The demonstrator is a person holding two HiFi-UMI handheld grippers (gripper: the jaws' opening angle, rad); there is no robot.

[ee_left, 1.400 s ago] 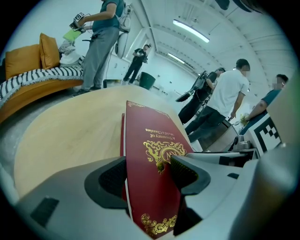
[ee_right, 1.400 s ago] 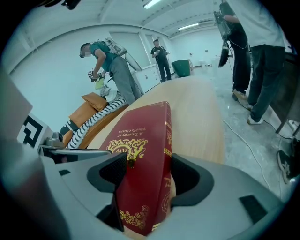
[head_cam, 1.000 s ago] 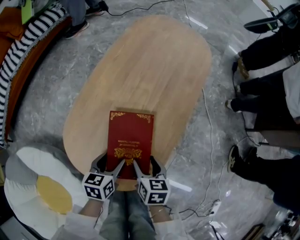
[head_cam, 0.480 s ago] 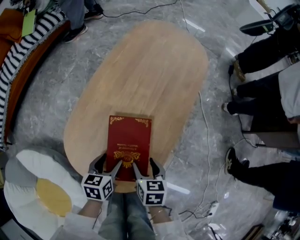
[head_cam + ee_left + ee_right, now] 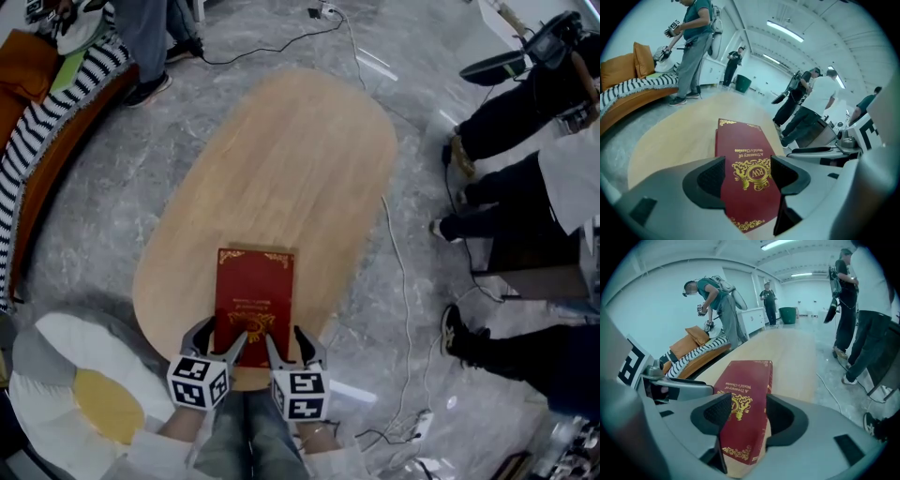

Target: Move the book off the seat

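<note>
A dark red book (image 5: 255,300) with gold print lies flat on the near end of the oval wooden table (image 5: 281,159). Both grippers sit side by side over the book's near edge. My left gripper (image 5: 220,336) is open, and the cover (image 5: 743,154) runs between and under its pads, which do not press on it. My right gripper (image 5: 286,339) straddles the book's right part (image 5: 747,380). Its jaws are closing, with the book lying between them and a gap still showing at the right pad.
A white seat with a yellow cushion (image 5: 84,375) stands at the lower left, beside the table. Several people's legs (image 5: 506,187) and a floor cable (image 5: 403,281) are on the right. A sofa with a striped blanket (image 5: 47,103) lies at the far left.
The head view has shifted, so the table sits lower in the picture. The book lies in the same spot and both grippers stay at its near edge.
</note>
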